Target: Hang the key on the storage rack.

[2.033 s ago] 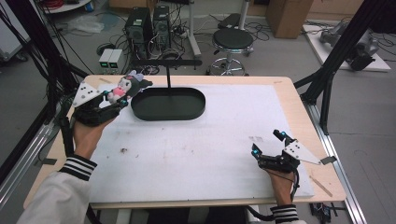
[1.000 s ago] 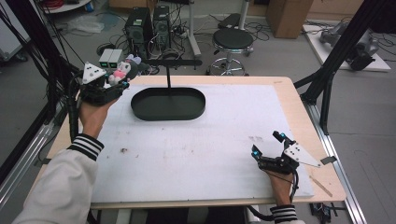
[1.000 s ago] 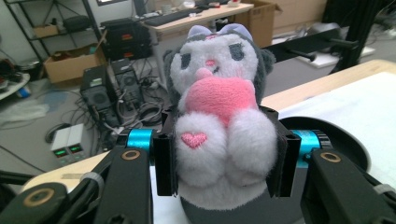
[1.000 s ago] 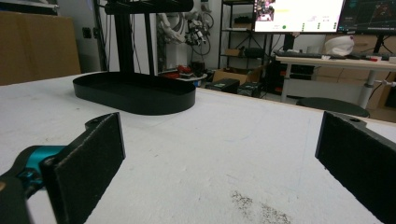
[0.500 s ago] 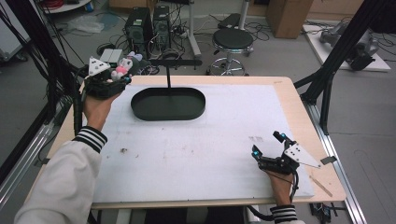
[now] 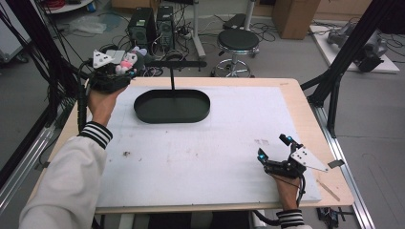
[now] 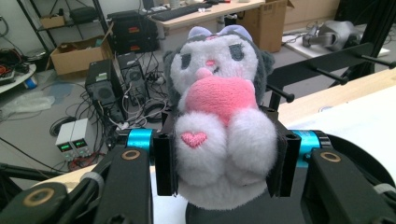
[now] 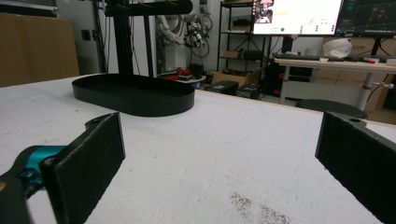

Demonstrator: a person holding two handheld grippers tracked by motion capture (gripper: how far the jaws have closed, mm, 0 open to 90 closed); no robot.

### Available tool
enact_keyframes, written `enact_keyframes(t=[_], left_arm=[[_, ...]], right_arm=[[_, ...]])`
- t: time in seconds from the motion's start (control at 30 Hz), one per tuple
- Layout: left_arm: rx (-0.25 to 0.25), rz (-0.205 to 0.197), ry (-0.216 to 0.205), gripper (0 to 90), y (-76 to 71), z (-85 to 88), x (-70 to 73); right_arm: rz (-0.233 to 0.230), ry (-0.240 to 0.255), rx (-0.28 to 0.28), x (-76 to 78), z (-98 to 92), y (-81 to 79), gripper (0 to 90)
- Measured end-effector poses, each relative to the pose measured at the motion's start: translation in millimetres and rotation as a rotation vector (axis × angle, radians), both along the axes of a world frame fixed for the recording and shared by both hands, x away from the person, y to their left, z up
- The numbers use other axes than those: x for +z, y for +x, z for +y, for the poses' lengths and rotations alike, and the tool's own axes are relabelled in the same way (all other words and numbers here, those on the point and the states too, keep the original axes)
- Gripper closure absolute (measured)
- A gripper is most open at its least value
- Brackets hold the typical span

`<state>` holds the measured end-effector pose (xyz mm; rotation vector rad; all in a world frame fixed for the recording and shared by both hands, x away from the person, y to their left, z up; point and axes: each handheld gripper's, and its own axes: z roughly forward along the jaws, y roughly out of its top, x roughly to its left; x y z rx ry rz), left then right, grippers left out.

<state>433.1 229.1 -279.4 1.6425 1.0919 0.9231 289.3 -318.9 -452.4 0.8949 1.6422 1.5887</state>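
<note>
A grey and white plush toy point(image 7: 219, 112) with a pink heart on its chest sits squeezed between the pads of my left gripper point(image 7: 224, 163). In the high view that gripper point(image 6: 125, 70) is raised at the table's far left corner, with the plush toy point(image 6: 130, 60) pointing toward the left end of the black crossbar point(image 6: 179, 63). The bar belongs to a black stand with an oval tray base point(image 6: 172, 106). My right gripper point(image 6: 273, 149) rests near the front right of the table, jaws wide apart and empty; its pads point(image 8: 88, 163) frame bare white board.
The white board point(image 6: 200, 148) covers most of the wooden table. Pegs stick out of the crossbar point(image 7: 322, 65) just right of the plush toy. Beyond the far edge stand computer towers point(image 6: 153, 24), cables and a round stool point(image 6: 238, 40). A black frame post point(image 6: 334, 86) stands at the right edge.
My left gripper has lifted the plush toy up and away from beside the tray toward the far left corner, nearer the crossbar's end. The right gripper stayed still.
</note>
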Motion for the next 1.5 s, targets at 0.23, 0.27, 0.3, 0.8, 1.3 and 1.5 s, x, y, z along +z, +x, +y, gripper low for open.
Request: enact_keyframes(t=[0.23,0.27,0.3,0.8,1.3,1.5], left_arm=[[0.014,0.03,-0.005,55.1,-3.0,6.6,-14.8],[0.021,0.034,-0.012,55.1,-3.6,9.2,-18.2],[0.021,0.034,-0.012,55.1,-3.6,9.2,-18.2],[0.038,0.072,-0.049,55.1,-9.3,23.0,-45.7],[0.031,0.121,-0.026,55.1,-7.8,28.3,-61.7],[0.018,0.124,-0.001,54.8,0.6,25.8,-71.0]], right_arm=[[-0.003,-0.002,-0.001,0.0,0.2,0.1,0.4],[-0.002,-0.002,0.0,-0.1,0.1,0.1,0.4],[-0.001,-0.001,0.0,0.0,0.1,0.1,0.4],[-0.003,-0.007,0.001,-0.1,0.3,0.0,0.4],[0.002,-0.001,0.002,0.0,0.3,0.0,0.4],[0.004,0.003,0.002,-0.1,-0.4,0.5,0.4]])
